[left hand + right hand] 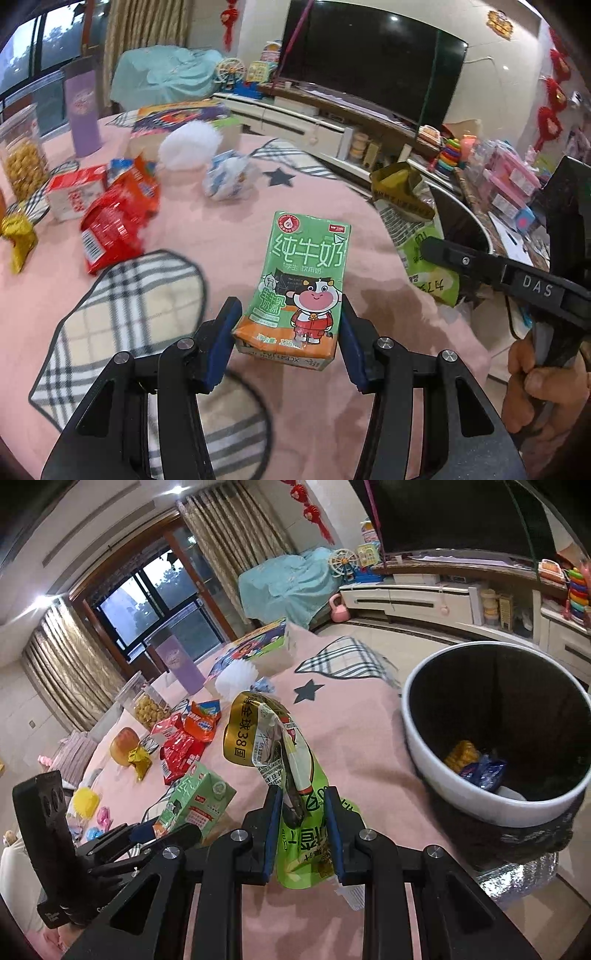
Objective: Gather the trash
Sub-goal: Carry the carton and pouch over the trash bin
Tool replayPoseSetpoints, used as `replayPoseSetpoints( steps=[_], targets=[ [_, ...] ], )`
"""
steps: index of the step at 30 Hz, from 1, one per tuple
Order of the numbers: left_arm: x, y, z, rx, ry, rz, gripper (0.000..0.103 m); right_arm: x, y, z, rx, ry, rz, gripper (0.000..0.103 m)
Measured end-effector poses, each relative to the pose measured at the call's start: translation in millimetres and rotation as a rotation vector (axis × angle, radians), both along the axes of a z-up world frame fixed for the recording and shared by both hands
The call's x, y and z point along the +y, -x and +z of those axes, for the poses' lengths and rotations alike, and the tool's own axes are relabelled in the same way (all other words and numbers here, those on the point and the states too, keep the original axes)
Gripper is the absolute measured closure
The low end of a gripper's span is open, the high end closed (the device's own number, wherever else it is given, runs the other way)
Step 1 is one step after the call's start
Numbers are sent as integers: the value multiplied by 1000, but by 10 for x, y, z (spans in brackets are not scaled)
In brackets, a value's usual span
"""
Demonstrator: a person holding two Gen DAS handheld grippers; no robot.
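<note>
Left gripper (288, 328) clamps the milk carton (301, 284), right gripper (301, 830) pinches a limp green wrapper (303, 775) (thin hold) that may slip short of the bin (436, 775).

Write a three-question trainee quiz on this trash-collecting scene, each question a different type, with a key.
1. True or false: the left tool grips a green milk carton.
2. What does the right tool hold? A) a red wrapper B) a green and gold snack bag C) a purple tumbler
3. Fill in: the white bin already holds a yellow item and a ____ wrapper.

Key: 1 true; 2 B, the snack bag; 3 blue.
</note>
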State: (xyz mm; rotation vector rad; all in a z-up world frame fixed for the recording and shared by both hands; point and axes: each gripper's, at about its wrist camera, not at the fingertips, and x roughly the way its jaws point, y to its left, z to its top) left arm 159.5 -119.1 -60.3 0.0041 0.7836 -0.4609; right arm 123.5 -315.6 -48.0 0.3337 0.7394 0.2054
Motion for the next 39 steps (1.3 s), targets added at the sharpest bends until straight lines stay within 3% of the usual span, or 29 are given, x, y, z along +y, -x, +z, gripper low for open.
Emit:
replayPoseSetpoints(
  steps=[22,39],
  targets=[
    [-964,-86,296,-56,-11,-165,53,-744,178,264,-48,11,-126,81],
    [-1467,-259,313,-38,-43,-221,53,-1215,79,206,-39,-162,-176,82]
  ],
)
